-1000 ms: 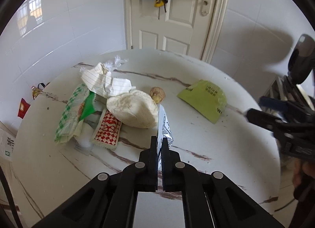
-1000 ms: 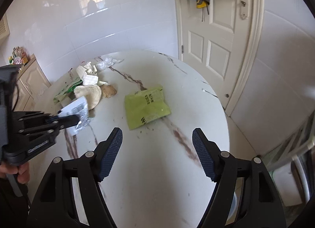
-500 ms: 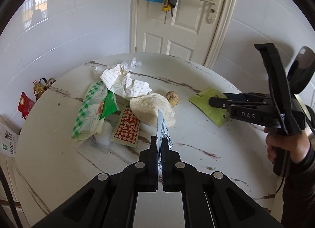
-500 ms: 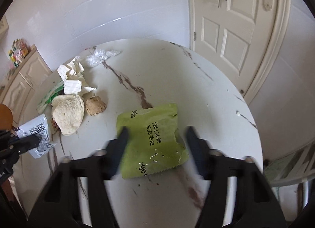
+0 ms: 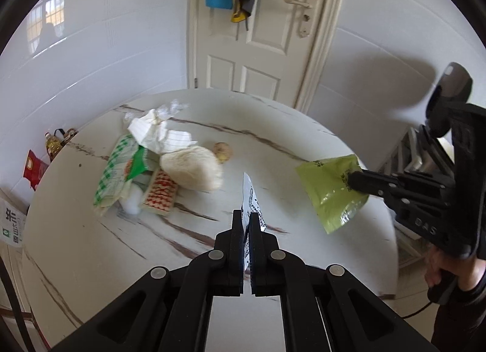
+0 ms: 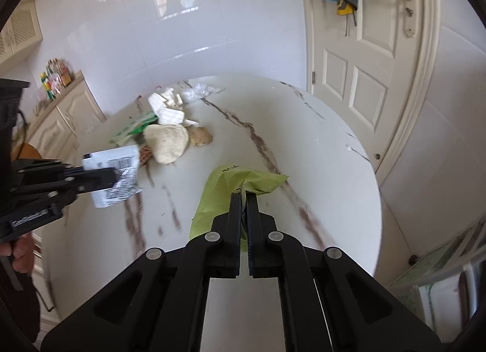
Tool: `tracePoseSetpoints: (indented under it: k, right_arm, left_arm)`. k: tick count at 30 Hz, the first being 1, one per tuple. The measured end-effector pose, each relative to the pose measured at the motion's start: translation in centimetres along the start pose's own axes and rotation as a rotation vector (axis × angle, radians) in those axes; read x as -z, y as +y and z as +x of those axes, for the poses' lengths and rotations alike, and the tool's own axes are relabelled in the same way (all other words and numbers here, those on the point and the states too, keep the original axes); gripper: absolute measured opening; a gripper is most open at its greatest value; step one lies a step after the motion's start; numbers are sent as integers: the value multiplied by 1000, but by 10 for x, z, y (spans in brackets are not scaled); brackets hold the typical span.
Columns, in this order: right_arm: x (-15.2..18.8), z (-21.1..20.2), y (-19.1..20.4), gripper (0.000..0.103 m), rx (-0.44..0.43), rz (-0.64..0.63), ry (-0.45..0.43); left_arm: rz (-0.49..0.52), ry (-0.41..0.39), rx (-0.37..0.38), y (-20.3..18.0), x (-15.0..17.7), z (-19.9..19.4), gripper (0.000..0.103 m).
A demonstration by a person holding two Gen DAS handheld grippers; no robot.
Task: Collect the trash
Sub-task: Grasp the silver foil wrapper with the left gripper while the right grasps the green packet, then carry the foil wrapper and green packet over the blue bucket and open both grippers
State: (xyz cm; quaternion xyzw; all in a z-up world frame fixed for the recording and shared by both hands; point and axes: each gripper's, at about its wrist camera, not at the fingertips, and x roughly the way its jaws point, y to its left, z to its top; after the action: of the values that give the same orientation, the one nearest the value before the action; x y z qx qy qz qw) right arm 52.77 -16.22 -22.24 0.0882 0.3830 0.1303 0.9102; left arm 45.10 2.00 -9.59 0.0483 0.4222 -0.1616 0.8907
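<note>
My left gripper [image 5: 246,215] is shut on a white printed wrapper [image 5: 250,197] and holds it edge-on above the round marble table [image 5: 273,145]; the wrapper also shows in the right wrist view [image 6: 117,169]. My right gripper [image 6: 243,197] is shut on a green packet [image 6: 224,191] lifted off the table; the packet shows at the right of the left wrist view [image 5: 331,188]. A pile of trash lies at the table's far left: crumpled lined paper [image 5: 158,136], a pale round lump [image 5: 191,171], a green checked bag [image 5: 117,166], a red patterned sachet [image 5: 161,192].
A small brown lump [image 5: 221,151] lies beside the pile, and clear plastic [image 6: 200,90] at the far edge. A white door [image 5: 258,32] stands behind the table. A cabinet with bottles [image 6: 57,102] is at the left. A rack [image 6: 449,264] stands on the floor at the right.
My right gripper came down over the green packet, shut on it and lifted it off the table. My left gripper kept hold of the white wrapper and pulled back slightly.
</note>
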Motion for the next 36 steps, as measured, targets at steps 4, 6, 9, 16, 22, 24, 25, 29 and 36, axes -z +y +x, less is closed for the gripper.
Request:
tracePoseSetpoints:
  k: [4, 6, 9, 16, 22, 24, 25, 29, 36]
  right_arm:
    - [32, -57, -8, 4, -4, 52, -73]
    - [49, -84, -15, 4, 8, 80, -105]
    - [79, -123, -30, 4, 43, 114, -134]
    - [144, -193, -88, 4, 151, 253, -184]
    - [186, -200, -136, 4, 209, 370, -156]
    - [196, -194, -152, 4, 215, 398, -143]
    - [199, -188, -160, 4, 210, 414, -137]
    - [212, -165, -184, 10, 187, 470, -117]
    - [227, -140, -216, 20, 217, 551, -68]
  left_arm:
    - [44, -10, 47, -39, 6, -15, 0]
    - [70, -11, 82, -62, 10, -19, 0]
    - [126, -2, 134, -105, 15, -21, 0]
    - [268, 60, 257, -214, 25, -4, 0]
    - [354, 143, 292, -275, 31, 37, 0]
    - [372, 174, 293, -285, 28, 53, 0]
    - [382, 187, 289, -290, 27, 63, 0]
    - [399, 240, 272, -298, 14, 102, 0]
    - [410, 310, 262, -318, 6, 164, 0]
